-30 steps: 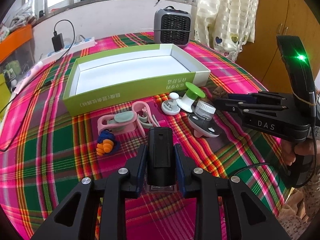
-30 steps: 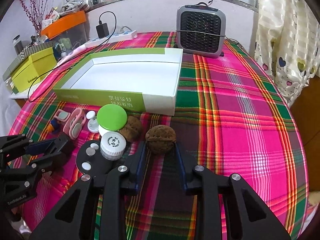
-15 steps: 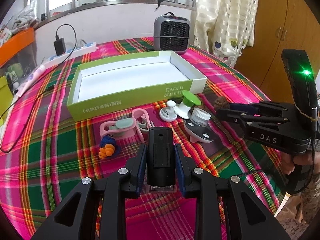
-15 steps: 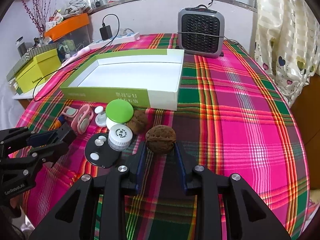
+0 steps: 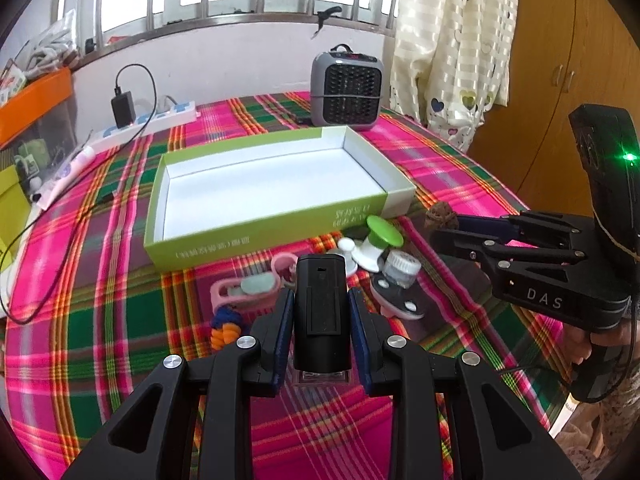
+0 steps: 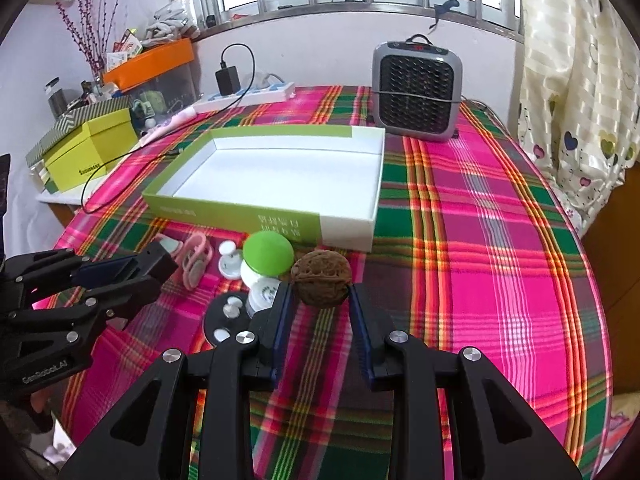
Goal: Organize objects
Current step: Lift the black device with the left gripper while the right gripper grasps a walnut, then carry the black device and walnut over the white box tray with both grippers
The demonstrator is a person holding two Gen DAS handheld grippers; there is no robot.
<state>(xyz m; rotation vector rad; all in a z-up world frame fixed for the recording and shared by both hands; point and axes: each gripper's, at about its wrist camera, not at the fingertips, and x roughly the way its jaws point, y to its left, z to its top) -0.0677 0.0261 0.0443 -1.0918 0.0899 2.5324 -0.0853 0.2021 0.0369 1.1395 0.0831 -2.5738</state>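
Note:
My left gripper (image 5: 320, 316) is shut on a black box-shaped device (image 5: 321, 308) and holds it above the plaid cloth. My right gripper (image 6: 320, 300) is shut on a brown walnut (image 6: 321, 283), also lifted; it shows in the left wrist view (image 5: 442, 217). An empty green and white box (image 5: 276, 184) lies open beyond both, also in the right wrist view (image 6: 280, 176). In front of it lie pink clips (image 5: 248, 290), a green-capped piece (image 5: 382, 232), a small white jar (image 5: 400, 270) on a black disc (image 5: 398, 304), and an orange and blue knot (image 5: 226, 326).
A grey heater (image 5: 347, 90) stands behind the box. A power strip with a charger (image 5: 148, 120) lies at the back left. A yellow box (image 6: 90, 152) and an orange bin (image 6: 152, 64) sit off the table's left edge. A curtain (image 5: 452, 48) hangs at the right.
Both grippers have risen and pulled back from the table with their objects still held. The box and the loose items have not moved.

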